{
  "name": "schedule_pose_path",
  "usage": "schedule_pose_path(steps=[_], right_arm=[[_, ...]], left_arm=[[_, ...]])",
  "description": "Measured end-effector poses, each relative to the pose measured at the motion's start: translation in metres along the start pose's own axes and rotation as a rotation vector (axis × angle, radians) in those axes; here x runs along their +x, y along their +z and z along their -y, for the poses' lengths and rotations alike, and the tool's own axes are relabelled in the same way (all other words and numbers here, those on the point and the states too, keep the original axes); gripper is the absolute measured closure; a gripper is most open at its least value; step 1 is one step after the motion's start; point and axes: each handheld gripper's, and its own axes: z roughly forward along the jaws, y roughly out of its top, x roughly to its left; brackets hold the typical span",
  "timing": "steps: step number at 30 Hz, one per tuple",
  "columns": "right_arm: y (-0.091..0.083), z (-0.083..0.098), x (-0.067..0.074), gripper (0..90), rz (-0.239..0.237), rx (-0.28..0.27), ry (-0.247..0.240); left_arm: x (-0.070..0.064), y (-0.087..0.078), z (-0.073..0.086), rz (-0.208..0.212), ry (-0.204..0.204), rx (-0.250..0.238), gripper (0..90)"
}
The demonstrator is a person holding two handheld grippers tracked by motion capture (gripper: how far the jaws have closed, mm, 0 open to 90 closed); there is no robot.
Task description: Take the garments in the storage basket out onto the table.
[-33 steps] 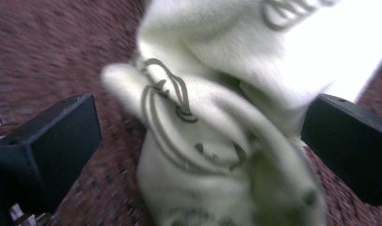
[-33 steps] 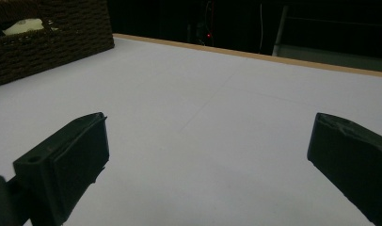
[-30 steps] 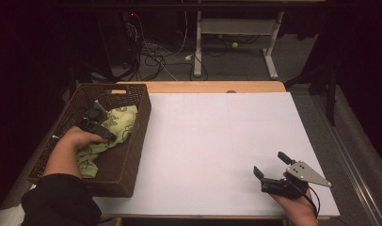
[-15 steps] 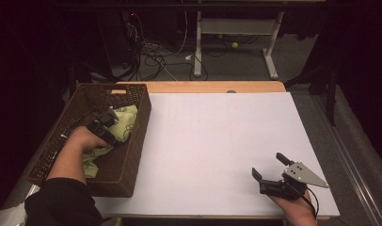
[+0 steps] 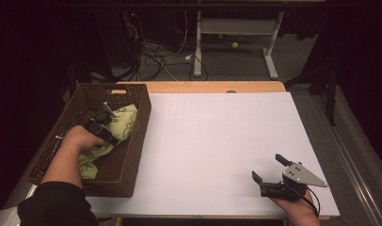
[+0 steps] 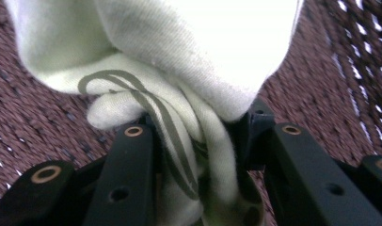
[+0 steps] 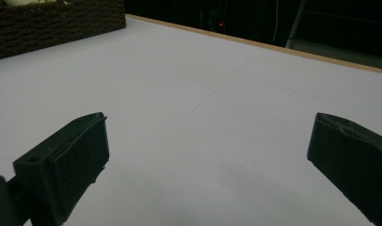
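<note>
A pale green cloth with a dark swirl print (image 5: 127,123) lies in a dark brown woven basket (image 5: 132,155) at the table's left. My left gripper (image 5: 109,132) reaches down into the basket. Its jaws have just been closing, and in the left gripper view a bunched fold of the cloth (image 6: 179,56) is pinched between them at my left gripper (image 6: 198,136), above the basket floor (image 6: 38,127). My right gripper (image 5: 269,168) rests near the front right of the table, open, with nothing between its jaws (image 7: 208,155).
A white sheet (image 5: 217,136) covers the wooden table from the basket to the right edge. The basket's wall (image 7: 57,23) shows far off in the right gripper view. Behind the table are cables and a desk frame on the floor.
My left hand and gripper have shifted right and toward the far end of the basket, onto the cloth. The right gripper has stayed in place.
</note>
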Motion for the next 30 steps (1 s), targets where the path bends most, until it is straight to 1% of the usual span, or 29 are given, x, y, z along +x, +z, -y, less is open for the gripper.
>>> schedule_pose_path(steps=[1, 2, 3, 4, 5, 6, 8, 10, 11, 12, 16, 18, 22, 23, 25, 27, 29, 30], right_arm=[[-0.001, -0.001, 0.0, 0.0, 0.001, -0.004, 0.0], [-0.001, -0.001, 0.0, 0.0, 0.001, -0.004, 0.0], [-0.003, -0.002, 0.0, 0.0, -0.018, -0.019, 0.01], [-0.003, -0.002, 0.0, 0.0, -0.023, -0.024, 0.019], [-0.004, -0.003, 0.001, 0.1, -0.023, -0.026, 0.026], [-0.004, -0.004, 0.001, 0.0, -0.032, -0.035, 0.022], [-0.005, -0.004, 0.003, 0.0, -0.034, -0.034, 0.018], [-0.005, -0.004, 0.004, 0.0, -0.044, -0.039, 0.022], [-0.005, -0.004, 0.004, 0.0, -0.049, -0.039, 0.025], [-0.004, -0.004, 0.005, 0.0, -0.058, -0.04, 0.022], [-0.003, -0.004, 0.007, 0.0, -0.068, -0.043, 0.01], [-0.003, -0.004, 0.007, 0.0, -0.07, -0.041, 0.006], [-0.002, -0.005, 0.007, 0.0, -0.071, -0.046, 0.009], [-0.002, -0.005, 0.008, 0.0, -0.062, -0.043, 0.006], [-0.002, -0.006, 0.009, 0.0, -0.068, -0.047, 0.006], [-0.001, -0.006, 0.009, 0.0, -0.07, -0.048, 0.001], [-0.001, -0.006, 0.011, 0.0, -0.071, -0.043, -0.001], [-0.001, -0.006, 0.011, 0.0, -0.067, -0.038, -0.003]], left_arm=[[-0.001, -0.001, 0.0, 0.0, -0.004, 0.012, 61.5], [-0.001, -0.001, 0.0, 0.0, -0.004, 0.012, 61.5], [-0.007, -0.003, 0.0, -0.02, -0.006, 0.036, 61.5], [-0.01, -0.005, 0.0, -0.026, -0.012, 0.043, 61.5], [-0.011, -0.007, 0.0, -0.025, -0.023, 0.047, 61.5], [-0.011, -0.007, 0.0, -0.025, -0.023, 0.047, 61.5], [-0.017, -0.012, 0.002, -0.038, -0.026, 0.056, 61.4], [-0.018, -0.015, 0.004, -0.056, -0.06, 0.075, 61.5], [-0.018, -0.015, 0.004, -0.056, -0.06, 0.075, 61.5], [-0.02, -0.017, 0.007, -0.053, -0.078, 0.077, 61.5], [-0.022, -0.019, 0.011, -0.041, -0.085, 0.079, 61.5], [-0.025, -0.022, 0.013, -0.031, -0.094, 0.082, 61.5], [-0.03, -0.026, 0.015, -0.033, -0.093, 0.086, 61.5], [-0.034, -0.03, 0.016, -0.045, -0.089, 0.09, 61.5], [-0.038, -0.034, 0.017, -0.061, -0.079, 0.097, 61.6], [-0.039, -0.037, 0.017, -0.067, -0.077, 0.098, 61.6], [-0.042, -0.044, 0.019, -0.073, -0.067, 0.101, 61.6], [-0.043, -0.047, 0.019, -0.076, -0.069, 0.101, 61.6]])
